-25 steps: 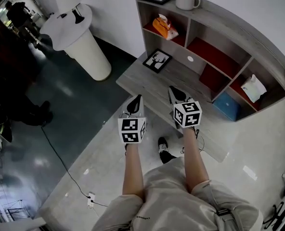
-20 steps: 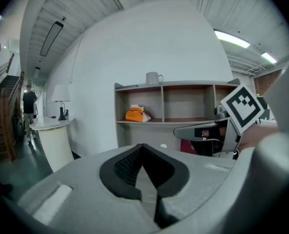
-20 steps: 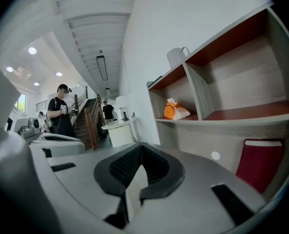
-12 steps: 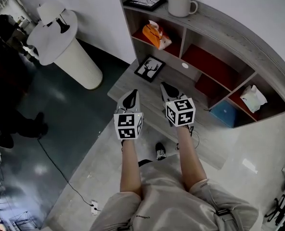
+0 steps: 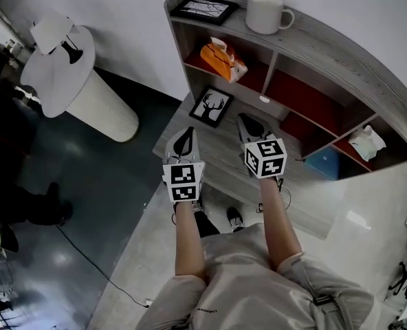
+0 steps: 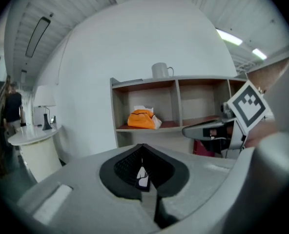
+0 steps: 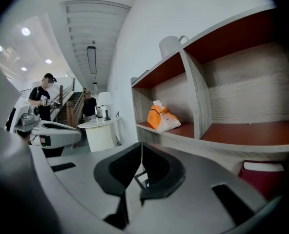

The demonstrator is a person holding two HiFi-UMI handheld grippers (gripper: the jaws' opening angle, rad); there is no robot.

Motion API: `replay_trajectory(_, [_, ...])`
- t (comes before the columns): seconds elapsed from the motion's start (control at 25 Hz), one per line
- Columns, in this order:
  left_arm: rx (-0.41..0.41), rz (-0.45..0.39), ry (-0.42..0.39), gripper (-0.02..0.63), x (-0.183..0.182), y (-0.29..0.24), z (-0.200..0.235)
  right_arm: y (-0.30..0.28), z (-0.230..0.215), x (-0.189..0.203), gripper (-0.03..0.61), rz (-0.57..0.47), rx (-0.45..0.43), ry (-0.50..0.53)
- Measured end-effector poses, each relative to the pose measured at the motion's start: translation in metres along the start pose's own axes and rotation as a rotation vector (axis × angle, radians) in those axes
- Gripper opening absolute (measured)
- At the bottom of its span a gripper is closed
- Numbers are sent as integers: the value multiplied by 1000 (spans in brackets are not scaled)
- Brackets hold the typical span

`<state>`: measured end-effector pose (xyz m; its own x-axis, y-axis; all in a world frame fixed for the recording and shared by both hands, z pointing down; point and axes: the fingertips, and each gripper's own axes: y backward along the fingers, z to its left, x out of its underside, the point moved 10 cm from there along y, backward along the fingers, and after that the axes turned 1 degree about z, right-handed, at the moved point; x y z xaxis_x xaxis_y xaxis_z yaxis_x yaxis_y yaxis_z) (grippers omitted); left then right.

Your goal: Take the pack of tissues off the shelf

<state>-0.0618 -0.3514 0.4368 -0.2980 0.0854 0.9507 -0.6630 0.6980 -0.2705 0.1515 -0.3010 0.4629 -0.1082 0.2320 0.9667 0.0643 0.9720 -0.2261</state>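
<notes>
The orange tissue pack [image 5: 221, 57] lies in the top left compartment of the grey shelf [image 5: 313, 47], with white tissue poking from its top. It also shows in the left gripper view [image 6: 141, 119] and the right gripper view [image 7: 161, 118], well ahead of both grippers. My left gripper [image 5: 184, 139] hovers over the desk's front edge, jaws together and empty [image 6: 142, 152]. My right gripper [image 5: 248, 124] is beside it, slightly closer to the shelf, also shut on nothing [image 7: 140, 147]. Neither touches the pack.
A white mug [image 5: 267, 11] and a framed picture [image 5: 202, 7] stand on top of the shelf. A deer picture [image 5: 211, 106] lies on the desk [image 5: 238, 163]. A white bag [image 5: 366, 141] and a blue box [image 5: 320, 162] sit lower right. A round white stand [image 5: 86, 88] is at left. People stand far off [image 7: 43, 99].
The view has drawn nearer to the shelf, and both grippers have come slightly forward over the desk. Both stay shut and empty.
</notes>
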Motion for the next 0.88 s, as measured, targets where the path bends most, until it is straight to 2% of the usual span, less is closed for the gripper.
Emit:
replay_trajectory(0.28, [120, -41, 62, 9, -14, -48, 56, -42, 1, -21, 18, -3, 102, 0])
replay_trajectory(0.52, [150, -48, 69, 9, -17, -79, 102, -65, -5, -31, 23, -18, 178, -6])
replay_trajectory(0.56, [155, -46, 69, 9, -16, -83, 107, -68, -7, -32, 32, -17, 190, -6])
replay_trajectory(0.64, [166, -43, 71, 9, -15, -91, 116, -74, -11, -34, 95, -14, 211, -9])
replay_trajectory(0.88, [185, -39, 68, 9, -13, -110, 145, -93, -12, -41, 155, -25, 259, -9])
